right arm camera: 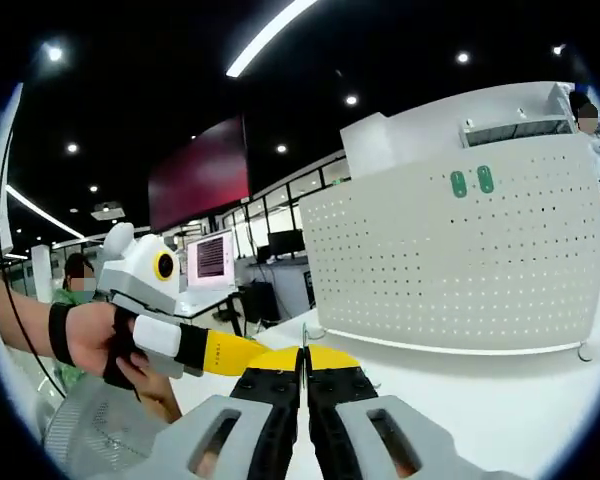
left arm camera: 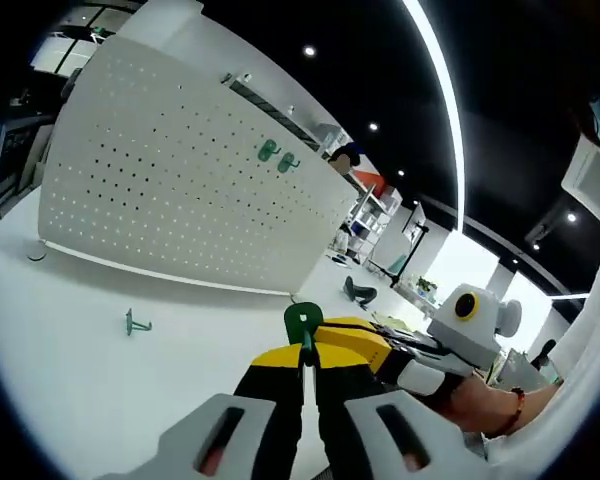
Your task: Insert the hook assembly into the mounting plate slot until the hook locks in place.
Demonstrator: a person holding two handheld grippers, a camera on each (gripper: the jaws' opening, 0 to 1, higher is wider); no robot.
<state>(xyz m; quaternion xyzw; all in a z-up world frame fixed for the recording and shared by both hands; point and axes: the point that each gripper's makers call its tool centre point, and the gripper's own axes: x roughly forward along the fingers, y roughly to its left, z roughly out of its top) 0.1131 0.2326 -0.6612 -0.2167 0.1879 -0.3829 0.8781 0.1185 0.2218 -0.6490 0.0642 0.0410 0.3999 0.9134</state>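
In the left gripper view, your left gripper (left arm camera: 302, 385) has its two jaws pressed tight on a small green hook (left arm camera: 303, 322), and the hook's flat head sticks up just past the tips. Your right gripper (left arm camera: 380, 352), the one with the yellow nose, comes in from the right and sits just beside that hook, maybe touching it; you cannot tell from here. The white pegboard (left arm camera: 170, 190) stands well apart, at the back of the white table (left arm camera: 70, 360). Two green hooks (left arm camera: 278, 155) already hang high on the board, near its top edge. One loose green hook (left arm camera: 136, 323) lies on the table in front of the board. In the right gripper view, your right gripper (right arm camera: 305, 395) has its jaws closed together, with a thin bit of green just showing at the tips. Your left gripper (right arm camera: 235, 352) reaches in from the left, held by your hand (right arm camera: 90, 340). The board (right arm camera: 450, 260) stands near, and the hung hooks (right arm camera: 472, 182) show near its top. To do this step well, keep a firm hold on the hook and keep it straight. Carry it to the board, line its back up with a row of holes, then push in and down until it sits snug.
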